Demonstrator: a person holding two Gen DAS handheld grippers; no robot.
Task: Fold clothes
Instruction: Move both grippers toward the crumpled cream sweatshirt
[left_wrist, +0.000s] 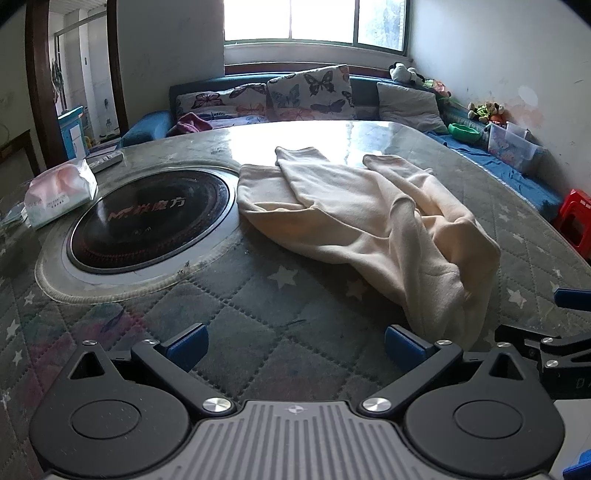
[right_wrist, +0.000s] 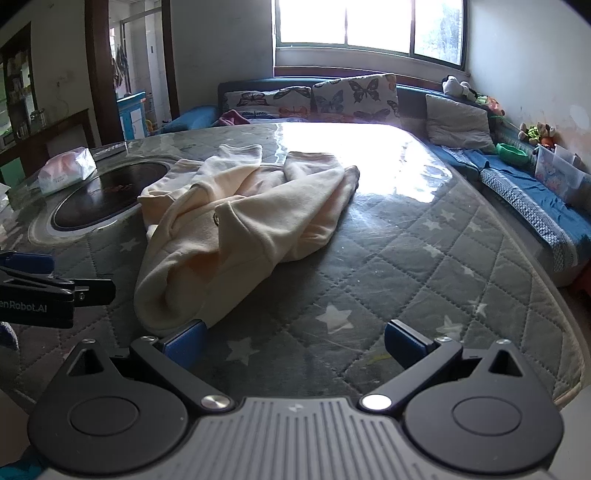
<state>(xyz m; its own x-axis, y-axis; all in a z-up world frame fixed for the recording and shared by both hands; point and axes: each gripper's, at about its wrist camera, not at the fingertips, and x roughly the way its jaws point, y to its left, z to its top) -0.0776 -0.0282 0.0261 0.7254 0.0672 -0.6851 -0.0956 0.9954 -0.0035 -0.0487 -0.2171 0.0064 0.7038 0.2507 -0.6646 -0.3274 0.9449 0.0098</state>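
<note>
A cream garment (left_wrist: 369, 221) lies crumpled on the quilted table cover (left_wrist: 258, 302), its two cuffed ends pointing toward the window. In the right wrist view the same garment (right_wrist: 240, 229) shows a small dark button on its front. My left gripper (left_wrist: 295, 347) is open, low over the cover, with the garment's near end just beyond its right fingertip. My right gripper (right_wrist: 295, 343) is open too, and the garment's near end touches or nearly touches its left fingertip. Nothing is held by either one. The left gripper's side (right_wrist: 44, 291) shows at the left edge of the right wrist view.
A round black cooktop (left_wrist: 147, 218) is set into the table left of the garment. A tissue pack (left_wrist: 59, 192) and a remote (left_wrist: 105, 160) lie beyond it. A sofa with butterfly cushions (left_wrist: 306, 92) runs behind the table; a red stool (left_wrist: 576, 221) stands at the right.
</note>
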